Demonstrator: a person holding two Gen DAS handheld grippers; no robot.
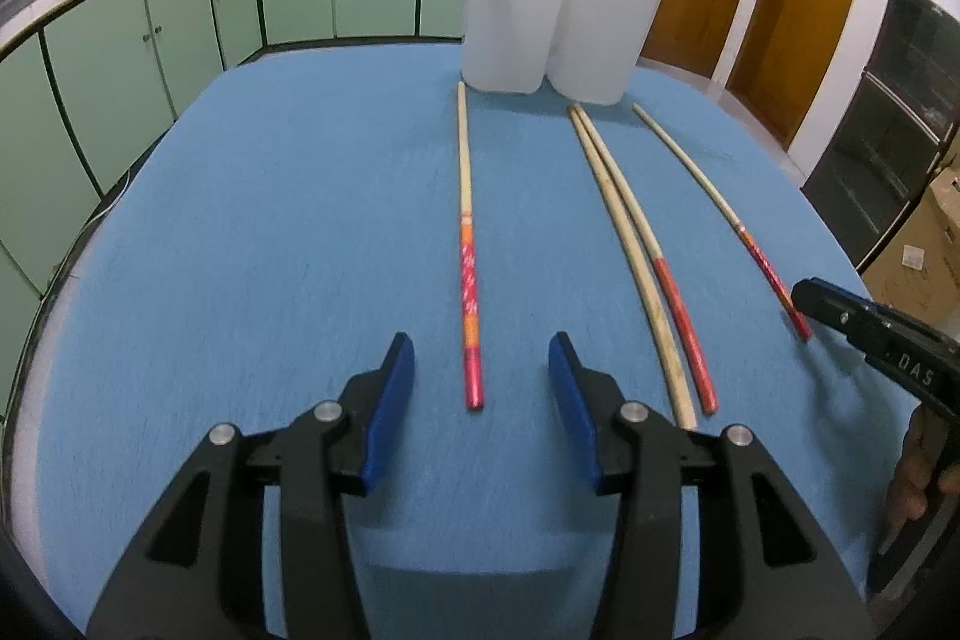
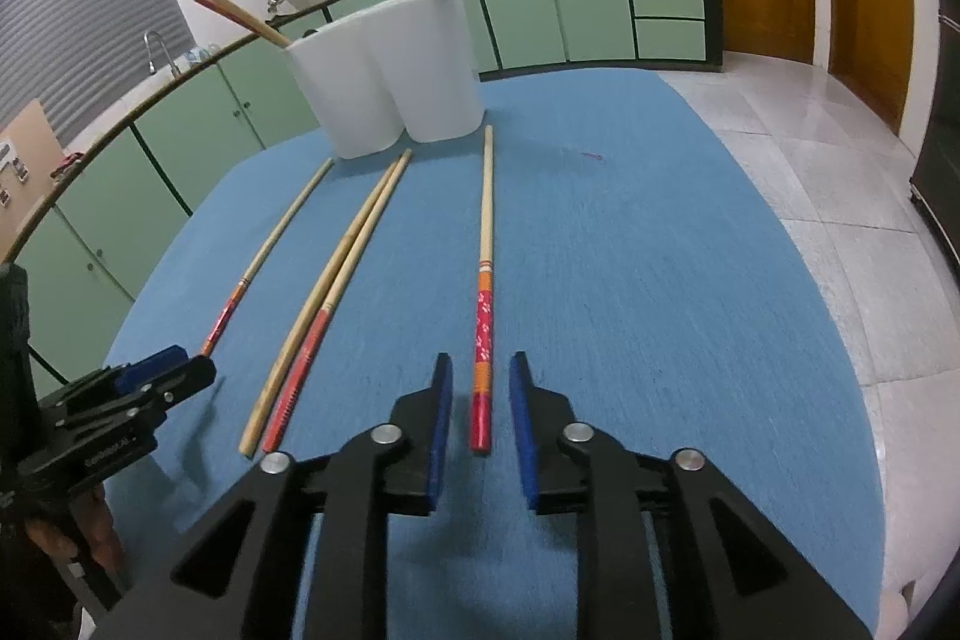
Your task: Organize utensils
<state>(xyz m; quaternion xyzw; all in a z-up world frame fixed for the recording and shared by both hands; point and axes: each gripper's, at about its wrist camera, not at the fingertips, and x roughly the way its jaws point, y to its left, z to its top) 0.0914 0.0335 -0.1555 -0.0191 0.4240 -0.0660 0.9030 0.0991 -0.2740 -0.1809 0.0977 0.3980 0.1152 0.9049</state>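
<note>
1. The left gripper (image 1: 480,340) has its jaws spread. The red end of the left chopstick (image 1: 465,220) lies on the bench (image 1: 270,220) just ahead of the tips, in line with the gap, and neither pad touches it.
2. The right gripper (image 2: 480,358) has its jaws parted more narrowly. The red end of the right chopstick (image 2: 485,250) lies between the two blue pads with a gap on each side, so nothing is pinched.
3. Both chopsticks look light, thin, stiff and smooth, so either could roll or swivel in a loose pinch. A good hold is probably across the thicker painted end, a little up from the tip, with the pads square to the stick.
4. Each stick lies flat on the cloth, so the pads must come right down to the surface to get either side of it. A shallow grip could flick it away.
5. Between the two sticks lies the middle pair (image 1: 624,232), one plain and one red-ended, side by side and touching near their far ends. All four sticks point towards the far edge of the bench.
6. At that far edge stands the white holder (image 1: 510,28), which has two compartments. One holds light chopsticks, the other dark sticks and what looks like a ladle.
7. Both grippers tilt down and forward from the near edge, side by side. A hand (image 1: 918,472) grips the right one's handle.
</note>
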